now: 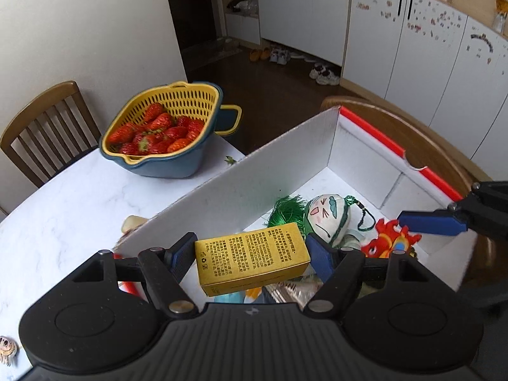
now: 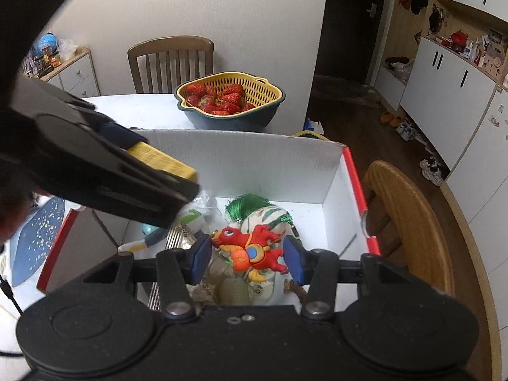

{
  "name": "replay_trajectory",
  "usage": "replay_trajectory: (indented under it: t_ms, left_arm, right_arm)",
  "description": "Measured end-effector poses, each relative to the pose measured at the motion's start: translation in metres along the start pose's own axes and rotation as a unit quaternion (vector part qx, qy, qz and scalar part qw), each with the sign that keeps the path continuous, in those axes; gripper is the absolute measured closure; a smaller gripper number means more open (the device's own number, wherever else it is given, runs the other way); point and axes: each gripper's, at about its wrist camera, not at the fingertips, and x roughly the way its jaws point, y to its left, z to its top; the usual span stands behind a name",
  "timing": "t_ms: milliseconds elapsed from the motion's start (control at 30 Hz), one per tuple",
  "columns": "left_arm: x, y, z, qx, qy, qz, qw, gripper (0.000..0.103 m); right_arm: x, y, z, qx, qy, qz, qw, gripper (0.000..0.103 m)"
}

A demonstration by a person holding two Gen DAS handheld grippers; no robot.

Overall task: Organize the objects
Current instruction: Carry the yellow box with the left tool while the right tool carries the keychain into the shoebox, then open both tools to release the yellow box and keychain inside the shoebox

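left gripper (image 1: 252, 254) clamps gold carton (image 1: 252, 258) by its short ends, over white box (image 1: 279, 165) | right gripper (image 2: 247, 255) pinches red toy (image 2: 250, 249) over same box | carton looks light, stiff, crushable; toy rubbery

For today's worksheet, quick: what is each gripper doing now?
Left gripper: shut on the gold box.
Right gripper: shut on the red toy.
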Motion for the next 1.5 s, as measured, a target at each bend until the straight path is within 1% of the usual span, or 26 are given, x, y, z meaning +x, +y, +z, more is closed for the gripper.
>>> replay_trajectory:
  t_ms: [100, 300, 500, 600, 700, 733, 833, 1067, 1133, 1300, 1500]
  left_arm:
    - [0.017, -0.003, 0.002, -0.006, 0.017, 0.003, 0.9998, 0.028]
    - [0.039, -0.005, -0.003, -0.001, 0.047, -0.001, 0.9989, 0.028]
    - [0.044, -0.005, -0.004, 0.003, 0.055, 0.000, 0.9985, 0.028]
    - [0.044, -0.005, -0.004, -0.005, 0.055, 0.001, 0.9985, 0.028]
    - [0.042, -0.005, -0.004, -0.009, 0.053, -0.002, 0.9985, 0.027]
    - [0.041, -0.005, -0.004, -0.009, 0.053, -0.003, 0.9986, 0.027]
    - [0.037, -0.005, -0.005, -0.007, 0.048, 0.000, 0.9988, 0.024]
    - [0.020, -0.004, -0.009, -0.009, 0.026, 0.003, 0.9996, 0.024]
    - [0.013, -0.003, -0.011, -0.014, 0.018, -0.002, 0.9997, 0.024]
    - [-0.012, 0.001, -0.017, -0.023, -0.010, -0.003, 0.9997, 0.024]
    - [-0.048, 0.009, -0.028, -0.034, -0.041, 0.001, 0.9986, 0.024]
  right_arm:
    - [0.012, 0.000, -0.006, 0.001, 0.017, 0.003, 1.000, 0.055]
    - [0.026, 0.008, -0.017, -0.020, 0.046, 0.008, 0.999, 0.055]
    - [0.031, 0.010, -0.021, -0.020, 0.055, 0.012, 0.998, 0.055]
    - [0.031, 0.009, -0.021, -0.015, 0.056, 0.014, 0.998, 0.053]
    - [0.028, 0.008, -0.022, -0.010, 0.054, 0.016, 0.998, 0.046]
    - [0.028, 0.007, -0.021, -0.007, 0.052, 0.017, 0.998, 0.043]
    - [0.025, 0.005, -0.021, -0.001, 0.047, 0.019, 0.999, 0.041]
    - [0.008, -0.002, -0.020, 0.017, 0.032, 0.026, 0.999, 0.037]
    - [0.003, -0.003, -0.020, 0.024, 0.027, 0.029, 0.999, 0.037]
    - [-0.011, -0.005, -0.019, 0.035, 0.011, 0.032, 0.999, 0.036]
    - [-0.029, -0.006, -0.014, 0.066, -0.012, 0.039, 0.997, 0.033]
